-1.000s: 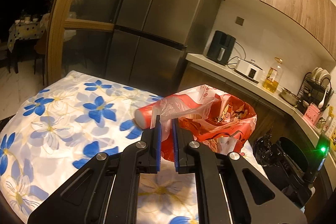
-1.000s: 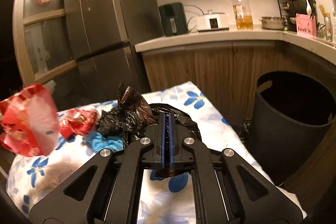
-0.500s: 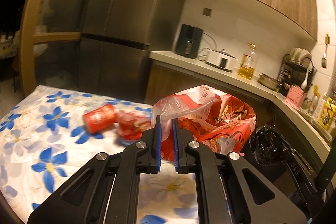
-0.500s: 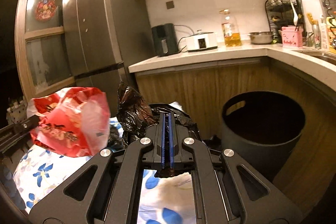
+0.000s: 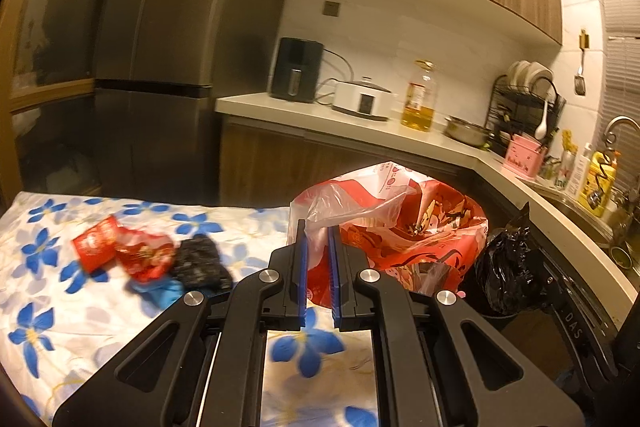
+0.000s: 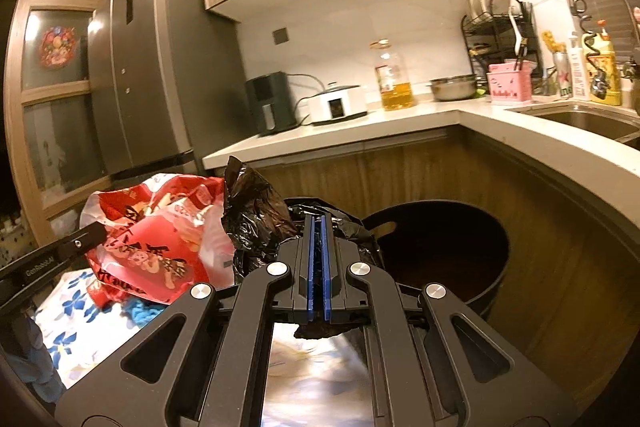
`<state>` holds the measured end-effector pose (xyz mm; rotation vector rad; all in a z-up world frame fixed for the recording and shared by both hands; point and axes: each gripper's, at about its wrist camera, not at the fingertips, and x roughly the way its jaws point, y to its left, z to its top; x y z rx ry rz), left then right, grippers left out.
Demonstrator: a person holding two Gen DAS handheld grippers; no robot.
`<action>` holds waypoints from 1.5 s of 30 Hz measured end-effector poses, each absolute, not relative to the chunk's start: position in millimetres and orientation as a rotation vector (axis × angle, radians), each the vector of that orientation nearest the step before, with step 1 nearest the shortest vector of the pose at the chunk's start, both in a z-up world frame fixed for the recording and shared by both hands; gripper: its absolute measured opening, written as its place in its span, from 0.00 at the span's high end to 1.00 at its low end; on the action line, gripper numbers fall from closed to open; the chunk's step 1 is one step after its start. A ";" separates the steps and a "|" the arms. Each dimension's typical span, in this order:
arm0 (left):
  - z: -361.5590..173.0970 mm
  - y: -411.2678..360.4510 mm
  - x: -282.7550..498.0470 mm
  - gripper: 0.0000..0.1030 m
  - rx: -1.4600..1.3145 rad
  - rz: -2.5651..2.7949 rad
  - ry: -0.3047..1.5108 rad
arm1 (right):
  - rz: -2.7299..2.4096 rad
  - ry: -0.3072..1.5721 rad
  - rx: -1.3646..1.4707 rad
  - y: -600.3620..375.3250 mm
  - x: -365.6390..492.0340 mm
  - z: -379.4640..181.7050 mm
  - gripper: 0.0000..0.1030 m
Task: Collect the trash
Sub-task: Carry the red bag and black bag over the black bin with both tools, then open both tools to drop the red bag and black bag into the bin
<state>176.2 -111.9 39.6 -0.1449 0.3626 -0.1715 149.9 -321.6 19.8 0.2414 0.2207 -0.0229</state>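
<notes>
My left gripper (image 5: 317,241) is shut on the clear-and-red plastic bag (image 5: 404,227) and holds it up past the right end of the flowered table (image 5: 80,307). The bag also shows in the right wrist view (image 6: 160,235). My right gripper (image 6: 317,227) is shut on a crumpled black trash bag (image 6: 256,215), held near the rim of the dark round bin (image 6: 440,255). The black bag shows beside the red bag in the left wrist view (image 5: 508,267). On the table lie a red can (image 5: 94,243), a red wrapper (image 5: 146,259), a black crumpled piece (image 5: 200,263) and a blue scrap (image 5: 160,291).
A wooden cabinet with a pale counter (image 6: 400,131) curves behind the bin, holding an air fryer (image 6: 270,103), a cooker, an oil bottle (image 6: 394,79) and a dish rack. A tall grey fridge (image 5: 160,47) stands behind the table. A sink (image 6: 592,119) is at right.
Both grippers have swung right with their bags, away from the table and toward the bin and counter. The red bag now hangs close beside the black bag.
</notes>
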 end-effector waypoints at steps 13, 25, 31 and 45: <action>52.3 -192.5 205.7 0.91 -0.106 -0.295 0.347 | -0.155 0.179 0.261 -385.7 149.6 27.4 0.97; 45.6 -251.0 239.6 0.91 -0.093 -0.340 0.354 | -0.231 0.185 0.267 -424.1 170.5 26.5 0.97; 41.4 -262.3 248.6 0.91 -0.092 -0.343 0.357 | -0.238 0.187 0.277 -431.4 181.5 25.4 0.97; 34.1 -272.3 261.2 0.91 -0.085 -0.354 0.372 | -0.234 0.214 0.273 -432.5 198.9 18.3 0.97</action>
